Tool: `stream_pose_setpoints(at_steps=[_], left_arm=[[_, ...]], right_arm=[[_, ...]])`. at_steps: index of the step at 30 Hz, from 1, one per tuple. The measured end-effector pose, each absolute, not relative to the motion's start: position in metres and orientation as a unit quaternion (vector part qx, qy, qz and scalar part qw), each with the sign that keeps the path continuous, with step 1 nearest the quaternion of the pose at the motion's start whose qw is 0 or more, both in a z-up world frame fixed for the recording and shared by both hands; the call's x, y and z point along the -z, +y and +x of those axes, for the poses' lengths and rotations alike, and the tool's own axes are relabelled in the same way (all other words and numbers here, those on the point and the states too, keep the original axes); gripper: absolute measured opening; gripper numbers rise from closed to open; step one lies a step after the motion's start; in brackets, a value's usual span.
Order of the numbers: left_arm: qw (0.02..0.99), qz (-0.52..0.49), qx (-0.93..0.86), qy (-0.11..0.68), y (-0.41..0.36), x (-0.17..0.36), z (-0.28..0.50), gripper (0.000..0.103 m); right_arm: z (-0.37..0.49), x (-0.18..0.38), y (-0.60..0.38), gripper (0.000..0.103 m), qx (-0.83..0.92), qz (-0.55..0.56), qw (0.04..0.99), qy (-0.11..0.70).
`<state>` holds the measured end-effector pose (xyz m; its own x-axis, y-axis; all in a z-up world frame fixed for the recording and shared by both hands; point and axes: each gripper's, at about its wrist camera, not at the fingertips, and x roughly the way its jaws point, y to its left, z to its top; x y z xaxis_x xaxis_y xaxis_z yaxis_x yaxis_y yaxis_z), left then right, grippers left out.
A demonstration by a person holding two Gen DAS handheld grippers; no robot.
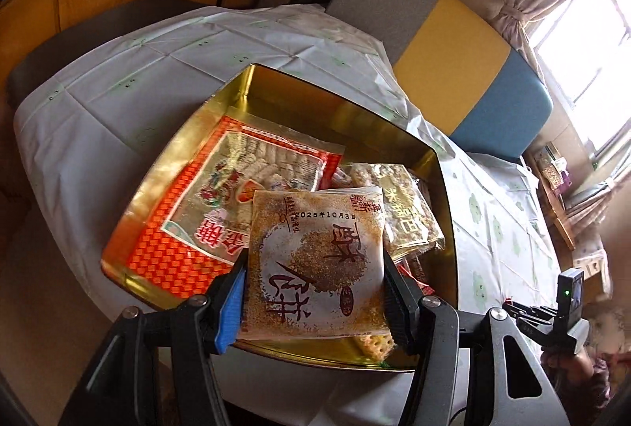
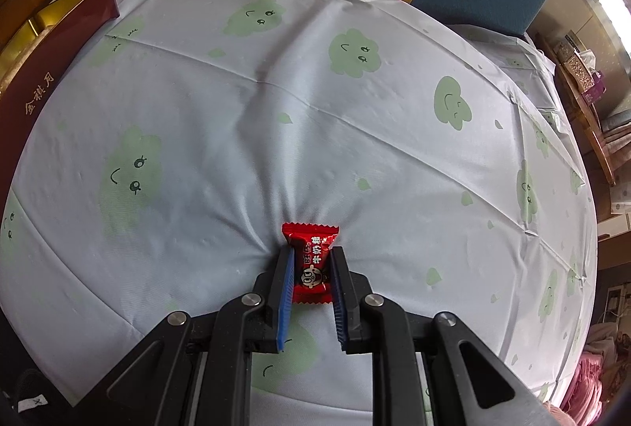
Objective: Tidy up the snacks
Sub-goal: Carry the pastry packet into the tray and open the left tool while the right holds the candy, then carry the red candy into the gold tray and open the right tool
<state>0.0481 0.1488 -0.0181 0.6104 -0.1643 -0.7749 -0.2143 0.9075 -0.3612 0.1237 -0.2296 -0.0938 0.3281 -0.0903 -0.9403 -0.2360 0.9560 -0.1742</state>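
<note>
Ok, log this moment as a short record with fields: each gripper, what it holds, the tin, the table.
left gripper: shut on sesame snack packet, held above the tin
right gripper: shut on red candy, down at the tablecloth
gold tin: open, holds several packets, including a large orange-checked bag
tin exterior: dark red side with gold lettering
table: covered by white cloth with green cloud faces

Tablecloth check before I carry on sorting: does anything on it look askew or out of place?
Yes. The tablecloth is bunched into radiating wrinkles just ahead of the red candy that the right gripper is shut on, as if the cloth were dragged or pinched. That candy sits alone on the cloth, outside the gold tin.
</note>
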Motion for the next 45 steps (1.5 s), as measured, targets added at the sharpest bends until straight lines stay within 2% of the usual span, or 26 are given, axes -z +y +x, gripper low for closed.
stream_pose_setpoints(at_steps=[6,12,16,25,45], left_arm=[[0.859,-0.191,-0.016,0.474,0.129,0.039,0.060,0.061],[0.868,-0.148,-0.025,0.473,0.121,0.041,0.057,0.060],[0.869,-0.124,-0.038,0.478,0.116,0.044,0.054,0.051],[0.884,-0.048,-0.064,0.461,0.097,0.045,0.045,0.050],[0.887,-0.037,-0.075,0.455,0.095,0.046,0.050,0.052]], right_arm=[[0.124,0.093,-0.230,0.019,-0.044,-0.142,0.803,0.577],[0.123,0.093,-0.228,0.019,-0.043,-0.145,0.803,0.577],[0.123,0.093,-0.227,0.019,-0.042,-0.147,0.803,0.576],[0.123,0.092,-0.227,0.019,-0.042,-0.148,0.803,0.576],[0.123,0.092,-0.227,0.018,-0.042,-0.151,0.802,0.576]])
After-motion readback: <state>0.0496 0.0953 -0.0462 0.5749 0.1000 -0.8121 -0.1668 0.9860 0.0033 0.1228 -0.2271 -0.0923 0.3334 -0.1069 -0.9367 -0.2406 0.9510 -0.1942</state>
